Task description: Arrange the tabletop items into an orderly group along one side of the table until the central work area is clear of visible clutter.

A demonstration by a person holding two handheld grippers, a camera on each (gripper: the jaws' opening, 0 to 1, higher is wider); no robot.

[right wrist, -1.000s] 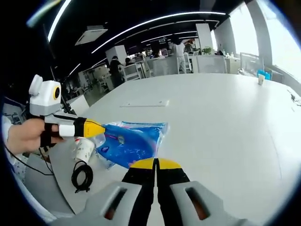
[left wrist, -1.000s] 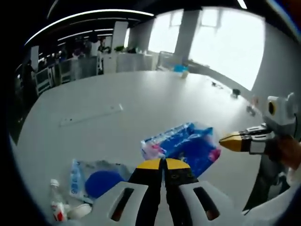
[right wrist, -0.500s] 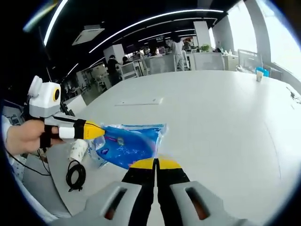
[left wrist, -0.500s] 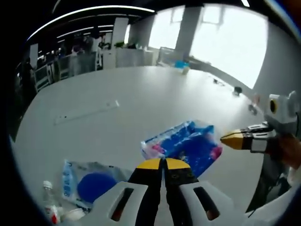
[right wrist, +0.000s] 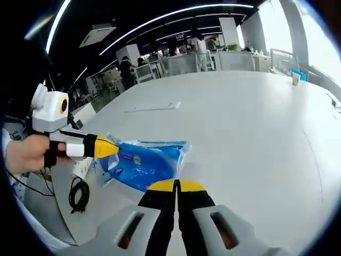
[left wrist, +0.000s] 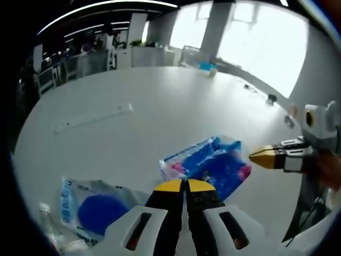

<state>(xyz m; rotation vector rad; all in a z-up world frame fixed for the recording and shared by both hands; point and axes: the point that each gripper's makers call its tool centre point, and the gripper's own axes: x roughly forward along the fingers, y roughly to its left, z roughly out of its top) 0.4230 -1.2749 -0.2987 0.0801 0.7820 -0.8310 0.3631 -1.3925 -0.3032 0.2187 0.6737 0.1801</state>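
In the left gripper view, the left gripper [left wrist: 185,184] sits low in the shot with its yellow-tipped jaws pressed together on nothing, hovering over the near part of a big white table [left wrist: 160,112]. Just past the tips is a blue plastic package [left wrist: 210,162] with some pink on it, lying flat near the table's edge. Off to the lower left there's a clear bag with a blue round thing inside [left wrist: 90,208], and further out a long clear ruler [left wrist: 93,117] lies by itself, well apart from the rest. The right gripper [left wrist: 261,158] pokes in from the right, tips closed and just beside the blue package, can't tell if it's touching. In the right gripper view, that gripper's own jaws [right wrist: 178,185] are together, empty, with the same blue package [right wrist: 141,162] right ahead of them. The left gripper [right wrist: 109,148] comes in from the left in a hand [right wrist: 26,153], its tip at the package's far end. A black coiled cable [right wrist: 78,193] lies near the table edge, and the ruler [right wrist: 152,108] is way out on the table.
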